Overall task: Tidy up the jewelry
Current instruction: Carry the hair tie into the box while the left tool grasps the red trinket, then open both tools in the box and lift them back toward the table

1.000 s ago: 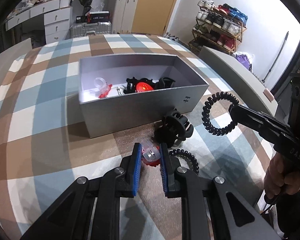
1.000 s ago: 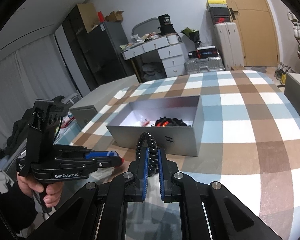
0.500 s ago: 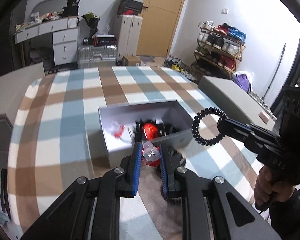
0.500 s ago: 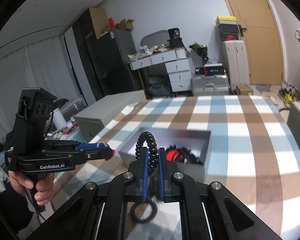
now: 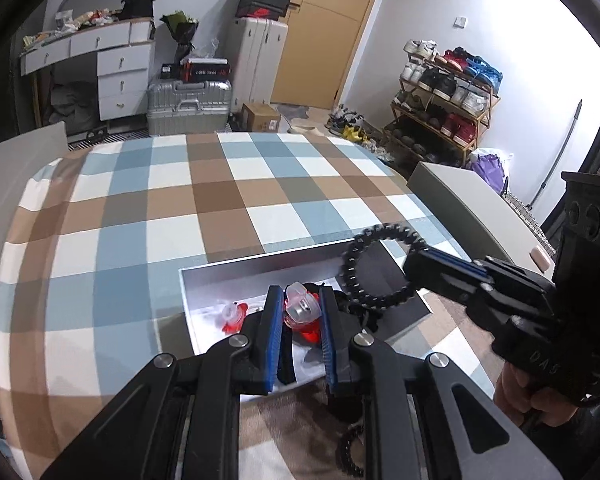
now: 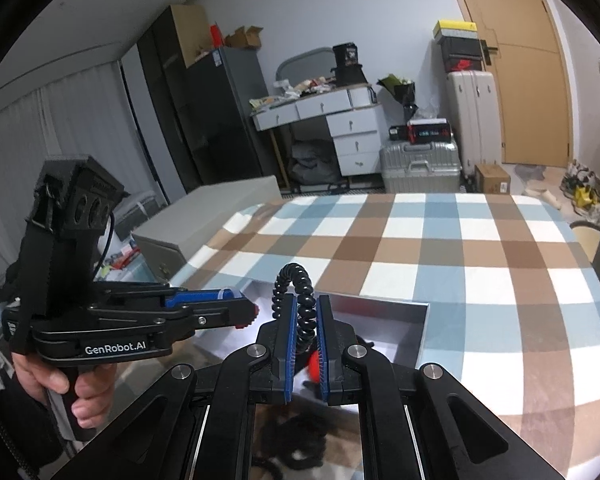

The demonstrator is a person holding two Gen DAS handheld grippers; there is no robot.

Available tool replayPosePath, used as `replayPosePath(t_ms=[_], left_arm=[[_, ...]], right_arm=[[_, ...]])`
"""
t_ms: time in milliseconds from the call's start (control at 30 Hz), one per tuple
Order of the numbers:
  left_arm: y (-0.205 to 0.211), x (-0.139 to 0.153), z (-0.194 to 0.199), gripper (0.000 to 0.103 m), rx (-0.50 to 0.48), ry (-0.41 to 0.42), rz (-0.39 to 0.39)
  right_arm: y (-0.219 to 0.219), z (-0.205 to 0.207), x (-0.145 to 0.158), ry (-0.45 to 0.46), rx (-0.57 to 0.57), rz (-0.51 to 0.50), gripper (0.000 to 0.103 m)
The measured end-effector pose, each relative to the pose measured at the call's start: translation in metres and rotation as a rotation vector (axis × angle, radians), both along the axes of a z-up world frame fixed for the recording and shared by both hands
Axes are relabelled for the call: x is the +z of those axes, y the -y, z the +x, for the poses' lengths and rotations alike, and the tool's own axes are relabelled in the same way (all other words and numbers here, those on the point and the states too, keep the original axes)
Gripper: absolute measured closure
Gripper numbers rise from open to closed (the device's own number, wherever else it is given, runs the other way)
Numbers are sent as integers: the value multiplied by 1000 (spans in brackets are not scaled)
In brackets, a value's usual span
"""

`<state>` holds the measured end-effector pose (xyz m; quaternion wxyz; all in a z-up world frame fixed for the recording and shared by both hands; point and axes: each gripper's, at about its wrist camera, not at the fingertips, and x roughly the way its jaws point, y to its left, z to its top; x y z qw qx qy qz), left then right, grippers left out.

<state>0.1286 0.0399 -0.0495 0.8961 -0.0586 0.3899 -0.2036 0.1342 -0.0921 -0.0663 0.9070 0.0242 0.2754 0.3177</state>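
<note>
The left gripper (image 5: pixel 300 312), its flat fingers (image 5: pixel 271 322) faced with ribbed blue pads, is narrowed to a slim gap and pinches a small clip of clear and red glossy plastic (image 5: pixel 298 309) at lower centre of the left wrist view. The right gripper (image 6: pixel 305 320) is clamped fully on a black coiled hair tie (image 6: pixel 298 300), a springy spiral loop arching above its tips; in the left view that loop hangs at centre right.

Both held pieces are over the open grey box (image 5: pixel 236 276), a matte, straight-walled rectangle with a pale floor holding another clear-and-red clip (image 5: pixel 232 314) and dark pieces. A second black coil (image 5: pixel 350 450) lies on the cloth near the bottom edge.

The checked blue, brown and white tablecloth (image 5: pixel 140 208) spreads bare toward the upper frame, leaving wide room beyond the box's far rim.
</note>
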Motion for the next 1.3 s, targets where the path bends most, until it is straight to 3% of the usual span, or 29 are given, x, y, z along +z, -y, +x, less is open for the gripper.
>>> replayPosePath(t_ms=[333, 667, 733, 767, 867, 933, 1167, 1300], left_arm=[[8, -13, 12, 90, -37, -39, 7], [8, -13, 14, 89, -29, -41, 10], [7, -13, 14, 80, -17, -44, 18], [6, -12, 12, 68, -7, -42, 19], [2, -8, 7, 53, 10, -22, 6], [1, -5, 5, 52, 16, -13, 4], [1, 2, -7, 42, 42, 13, 22], [0, 8, -13, 41, 57, 29, 22]], right_arm=[[-5, 22, -21, -49, -3, -49, 94], [-5, 27, -26, -71, 2, -31, 91], [-5, 26, -27, -72, -11, -46, 77], [-4, 24, -26, -68, -16, -46, 75], [4, 17, -22, -59, -29, -18, 73], [9, 14, -20, -57, -40, 0, 69], [22, -2, -7, -37, -69, 25, 68], [23, -14, 1, -11, -68, 28, 64]])
